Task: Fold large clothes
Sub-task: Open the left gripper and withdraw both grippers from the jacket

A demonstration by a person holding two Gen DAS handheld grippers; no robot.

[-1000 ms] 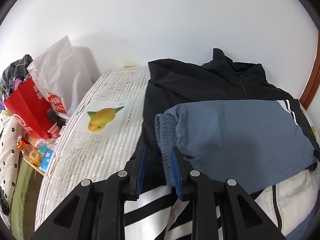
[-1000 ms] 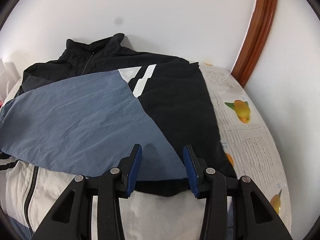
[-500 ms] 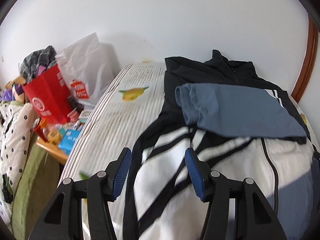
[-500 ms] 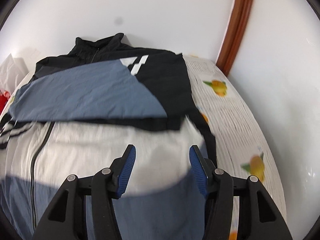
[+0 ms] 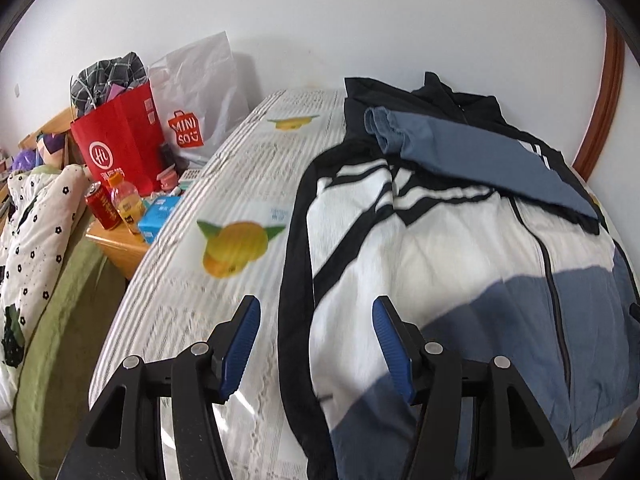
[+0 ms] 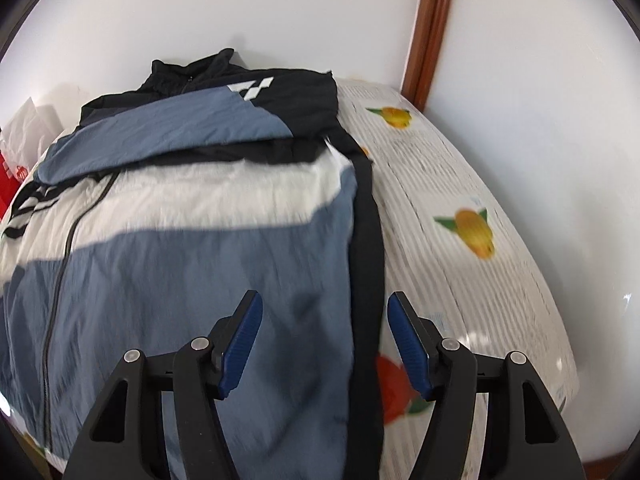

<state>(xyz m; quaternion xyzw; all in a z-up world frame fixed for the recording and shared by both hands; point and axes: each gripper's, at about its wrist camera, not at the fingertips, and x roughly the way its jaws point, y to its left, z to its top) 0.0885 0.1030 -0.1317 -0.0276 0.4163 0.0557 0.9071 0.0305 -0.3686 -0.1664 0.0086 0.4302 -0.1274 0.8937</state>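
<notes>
Left gripper (image 5: 316, 344): you are pointing it steeply down over the jacket's (image 5: 460, 264) black-edged side, fingers standing wide apart and gripping nothing. Right gripper (image 6: 325, 340): you are angling it down likewise over the opposite black edge, fingers widening, cloth below them but unpinched. Jacket: lying zipped and flat on the fruit-print bed (image 6: 460, 208), white chest, blue lower panel, black collar towards the wall, a blue sleeve (image 5: 472, 152) folded across the chest.
</notes>
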